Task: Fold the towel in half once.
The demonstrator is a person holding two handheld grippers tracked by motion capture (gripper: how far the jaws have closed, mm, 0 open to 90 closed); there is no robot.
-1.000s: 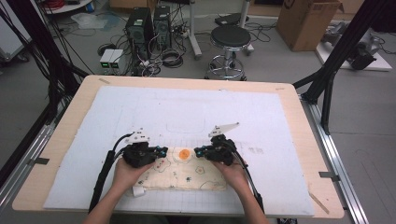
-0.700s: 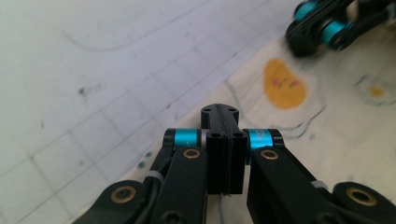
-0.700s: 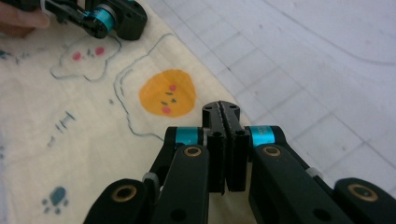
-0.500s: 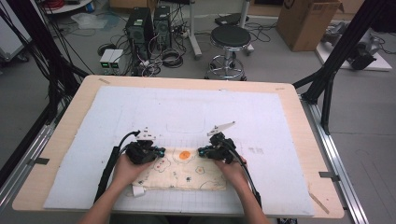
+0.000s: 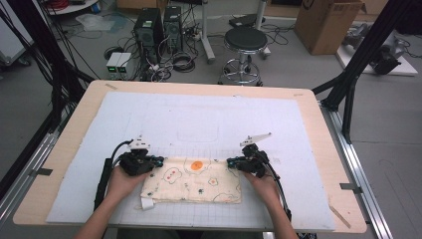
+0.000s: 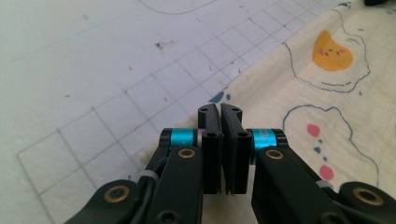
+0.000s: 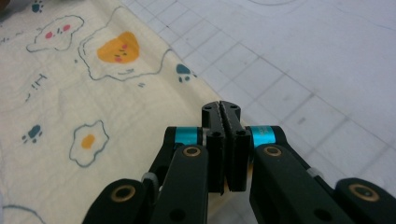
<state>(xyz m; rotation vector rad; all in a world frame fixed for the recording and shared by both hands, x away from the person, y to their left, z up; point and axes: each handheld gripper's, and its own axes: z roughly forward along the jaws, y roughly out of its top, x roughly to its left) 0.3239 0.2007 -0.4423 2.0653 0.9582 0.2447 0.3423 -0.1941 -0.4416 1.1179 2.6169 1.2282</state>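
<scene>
You had the cream egg-print folded cloth (image 5: 193, 180) flat on the white grid mat (image 5: 199, 119), near table edge. L gripper (image 5: 158, 161) & R gripper (image 5: 230, 162) at its far corners, both jaws closed, nothing visibly pinched btw.

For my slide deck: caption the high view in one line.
Two hand-held grippers, left gripper and right gripper, jaws shut at the far corners of a folded egg-print cloth on the gridded mat.

No legible text, label, brand or number found on any surface. The cloth (image 5: 194, 180) carries printed fried-egg and paw figures with some small scribbled marks, too blurred to read.
</scene>
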